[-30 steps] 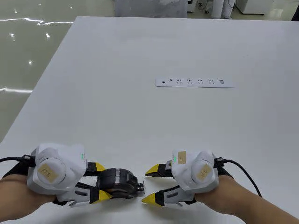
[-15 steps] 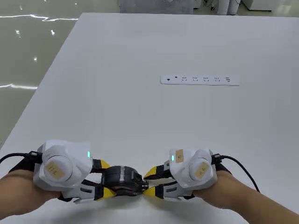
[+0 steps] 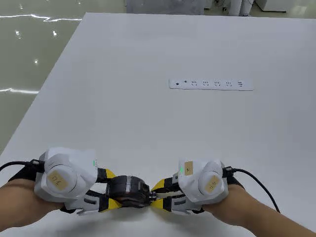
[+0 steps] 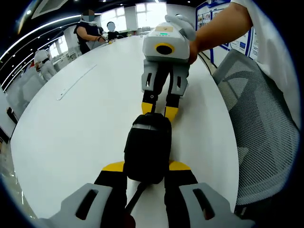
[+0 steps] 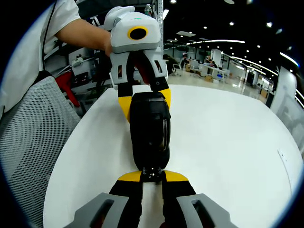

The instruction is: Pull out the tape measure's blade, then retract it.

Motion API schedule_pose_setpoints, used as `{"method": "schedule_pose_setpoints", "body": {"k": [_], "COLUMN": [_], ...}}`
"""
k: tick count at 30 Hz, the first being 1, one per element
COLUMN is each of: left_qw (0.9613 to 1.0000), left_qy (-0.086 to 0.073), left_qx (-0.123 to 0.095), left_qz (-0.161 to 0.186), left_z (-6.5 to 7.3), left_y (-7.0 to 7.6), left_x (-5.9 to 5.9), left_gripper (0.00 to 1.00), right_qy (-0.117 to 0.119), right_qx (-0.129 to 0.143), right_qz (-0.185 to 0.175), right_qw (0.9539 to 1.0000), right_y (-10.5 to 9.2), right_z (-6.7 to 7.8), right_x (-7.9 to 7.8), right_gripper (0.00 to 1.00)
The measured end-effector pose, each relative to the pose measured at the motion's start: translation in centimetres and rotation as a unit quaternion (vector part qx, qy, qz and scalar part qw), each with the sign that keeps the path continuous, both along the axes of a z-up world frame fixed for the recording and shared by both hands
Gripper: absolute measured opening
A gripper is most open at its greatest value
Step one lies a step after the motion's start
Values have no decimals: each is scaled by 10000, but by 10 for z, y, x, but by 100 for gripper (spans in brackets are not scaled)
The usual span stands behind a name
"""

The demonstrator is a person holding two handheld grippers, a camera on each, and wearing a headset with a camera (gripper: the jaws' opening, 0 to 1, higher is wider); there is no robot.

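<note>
Tape measure [image 3: 129,190], one, apparently pinched by two hand-held grippers [image 3: 112,189] [image 3: 157,195].

A large white table [image 3: 148,59] with a smooth, matte top carries the work. A long, flat white plastic power strip [image 3: 211,84] lies directly on it, right of the middle and well apart from the near edge. Close to that near edge is a black tape measure [image 3: 129,190], low over the top. Whether it rests on the surface cannot be told.
</note>
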State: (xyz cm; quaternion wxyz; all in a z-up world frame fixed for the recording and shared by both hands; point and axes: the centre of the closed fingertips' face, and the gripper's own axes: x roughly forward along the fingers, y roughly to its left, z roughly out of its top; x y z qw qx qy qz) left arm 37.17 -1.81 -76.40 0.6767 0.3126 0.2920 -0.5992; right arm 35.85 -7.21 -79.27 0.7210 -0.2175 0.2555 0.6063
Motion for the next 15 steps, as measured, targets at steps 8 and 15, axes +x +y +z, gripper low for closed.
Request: {"method": "schedule_pose_setpoints", "body": {"k": [8,15], "left_qw": [10000,10000], "left_qy": [13,62], "left_qx": [9,18], "left_qz": [-18,17], "left_z": [0,0], "left_y": [0,-1], "left_x": [0,0], "left_gripper": [24,24], "right_qy": [-20,-37], "right_qx": [7,20], "right_qz": [53,17], "right_qw": [10000,10000], "right_y": [-3,-8], "right_z": [1,1], "right_x": [-2,-1], "right_gripper": [12,12]}}
